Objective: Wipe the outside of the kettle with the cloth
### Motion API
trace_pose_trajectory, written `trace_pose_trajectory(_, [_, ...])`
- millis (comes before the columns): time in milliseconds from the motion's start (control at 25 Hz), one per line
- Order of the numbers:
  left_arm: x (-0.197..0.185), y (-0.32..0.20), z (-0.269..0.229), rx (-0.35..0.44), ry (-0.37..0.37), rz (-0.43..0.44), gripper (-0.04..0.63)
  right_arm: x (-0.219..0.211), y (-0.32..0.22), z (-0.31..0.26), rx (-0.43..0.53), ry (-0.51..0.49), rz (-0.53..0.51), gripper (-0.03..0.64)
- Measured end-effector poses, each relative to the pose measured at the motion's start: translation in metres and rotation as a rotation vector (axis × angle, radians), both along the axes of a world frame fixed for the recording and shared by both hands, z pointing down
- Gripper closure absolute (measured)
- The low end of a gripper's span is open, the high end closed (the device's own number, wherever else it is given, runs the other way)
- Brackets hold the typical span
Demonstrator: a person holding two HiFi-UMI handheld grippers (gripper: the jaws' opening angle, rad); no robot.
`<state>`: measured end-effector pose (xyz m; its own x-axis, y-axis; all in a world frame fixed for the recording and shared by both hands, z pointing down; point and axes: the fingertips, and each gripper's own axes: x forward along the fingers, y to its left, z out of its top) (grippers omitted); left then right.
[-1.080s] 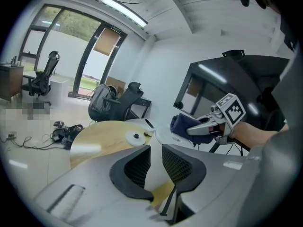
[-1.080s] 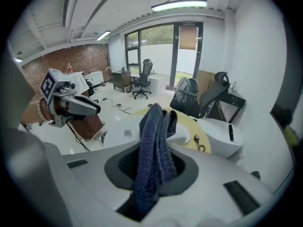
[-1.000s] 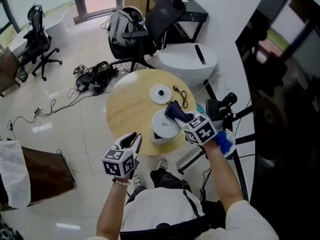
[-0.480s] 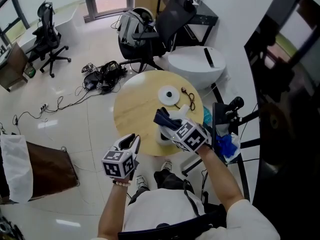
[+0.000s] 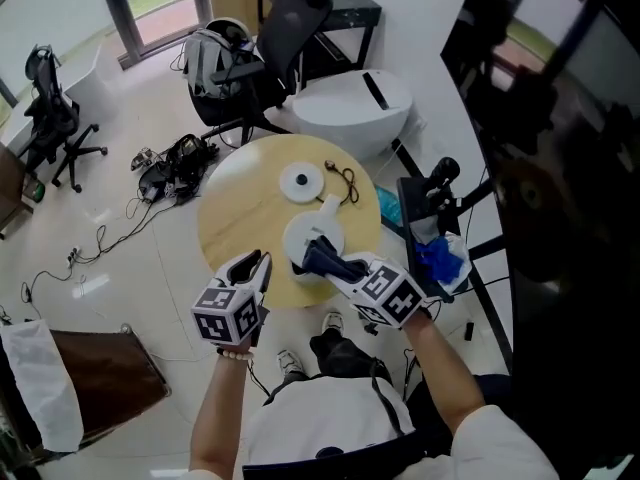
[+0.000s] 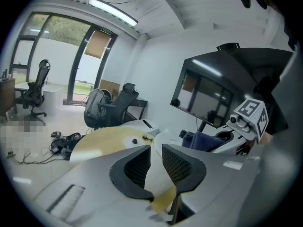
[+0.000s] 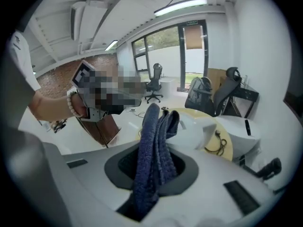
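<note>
A white kettle [image 5: 310,236] stands on the round wooden table [image 5: 240,218], close to its near edge. My right gripper [image 5: 336,268] is shut on a dark blue cloth [image 5: 322,258], and the cloth lies against the kettle's near side. In the right gripper view the cloth [image 7: 154,141] hangs folded between the jaws of the right gripper [image 7: 152,167], with the kettle [image 7: 196,129] just beyond. My left gripper [image 5: 256,264] hovers at the table edge left of the kettle, apart from it. Its jaws stand narrowly open on nothing, and the kettle [image 6: 158,143] shows through the gap of the left gripper [image 6: 154,162].
The kettle's round white base [image 5: 300,180] and a dark cord [image 5: 347,181] lie farther back on the table. A black stand with blue items [image 5: 436,258] is at the right. Office chairs [image 5: 290,18], a backpack [image 5: 212,53], floor cables [image 5: 165,163] and a white round table [image 5: 350,108] lie beyond.
My right gripper has carried the cloth from the kettle's upper right side round to its near side. The left gripper has shifted slightly toward the table edge.
</note>
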<state>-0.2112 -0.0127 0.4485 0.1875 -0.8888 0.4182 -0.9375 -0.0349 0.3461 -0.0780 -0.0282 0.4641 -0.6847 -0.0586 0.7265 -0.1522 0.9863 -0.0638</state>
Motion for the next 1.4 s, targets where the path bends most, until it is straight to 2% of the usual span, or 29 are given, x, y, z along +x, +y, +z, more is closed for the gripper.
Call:
trace_pose_trajectory(120, [0.012,-0.024,-0.001,0.002,-0.011,0.084,0.510,0.040,-0.019,-0.004,-0.048,-0.070,0.159,0.546])
trace_pose_trajectory(280, [0.027,-0.051,0.010,-0.059,0.038,0.179,0.358,0.076,-0.053,-0.015,-0.163,-0.266,0.332,0.546])
trace_pose_trajectory(440, [0.035,-0.068,0.022,-0.131,0.029,0.240,0.304,0.078,-0.077,-0.016,-0.272,-0.422,0.404,0.546])
trace_pose_trajectory(680, [0.043,-0.079,0.026,-0.179,-0.014,0.291,0.303,0.045,-0.096,0.004,-0.369,-0.488,0.373,0.546])
trace_pose_trajectory(840, [0.046,-0.079,0.027,-0.224,-0.076,0.325,0.304,0.037,-0.103,0.018,-0.390,-0.472,0.346,0.546])
trace_pose_trajectory(1080, [0.048,-0.078,0.027,-0.265,-0.149,0.347,0.305,0.020,-0.091,0.027,-0.413,-0.432,0.249,0.546])
trace_pose_trajectory(1280, [0.048,-0.078,0.027,-0.270,-0.136,0.351,0.311,0.016,-0.089,0.043,-0.386,-0.398,0.195,0.546])
trace_pose_trajectory(1400, [0.047,-0.077,0.025,-0.280,-0.122,0.345,0.314,0.014,-0.089,0.074,-0.396,-0.349,0.187,0.546])
